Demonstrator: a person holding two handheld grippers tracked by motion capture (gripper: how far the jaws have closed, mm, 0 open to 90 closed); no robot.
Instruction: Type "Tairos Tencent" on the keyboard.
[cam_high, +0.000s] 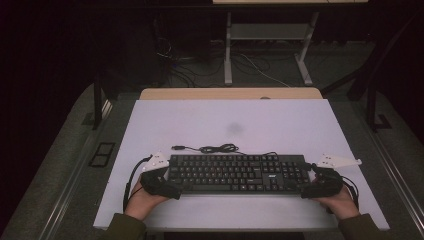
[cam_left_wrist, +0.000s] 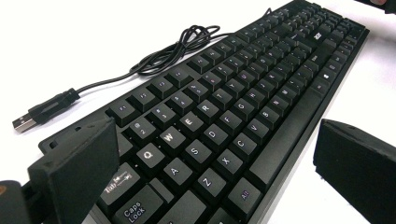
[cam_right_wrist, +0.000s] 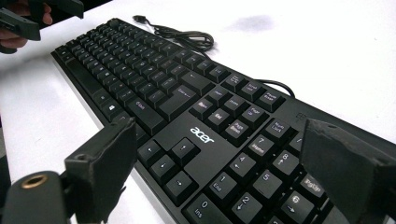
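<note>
A black Acer keyboard (cam_high: 237, 173) lies lengthwise on the white tabletop (cam_high: 225, 117), near its front edge. Its black cable (cam_high: 217, 148) is loosely coiled behind it and ends in a free USB plug (cam_left_wrist: 23, 122). My left gripper (cam_high: 169, 184) is at the keyboard's left end, open, with its jaws straddling the Tab and Caps Lock corner (cam_left_wrist: 215, 163). A white gap shows between one jaw and the front edge. My right gripper (cam_high: 306, 184) is open at the right end, its jaws either side of the number pad (cam_right_wrist: 224, 172).
A dark smudge (cam_high: 235, 128) marks the tabletop behind the cable. A wooden edge (cam_high: 230, 93) borders the far side. Beyond it on the dark floor are cables and a white desk frame (cam_high: 228, 50). The left gripper (cam_right_wrist: 28, 18) and its hand appear far off in the right gripper view.
</note>
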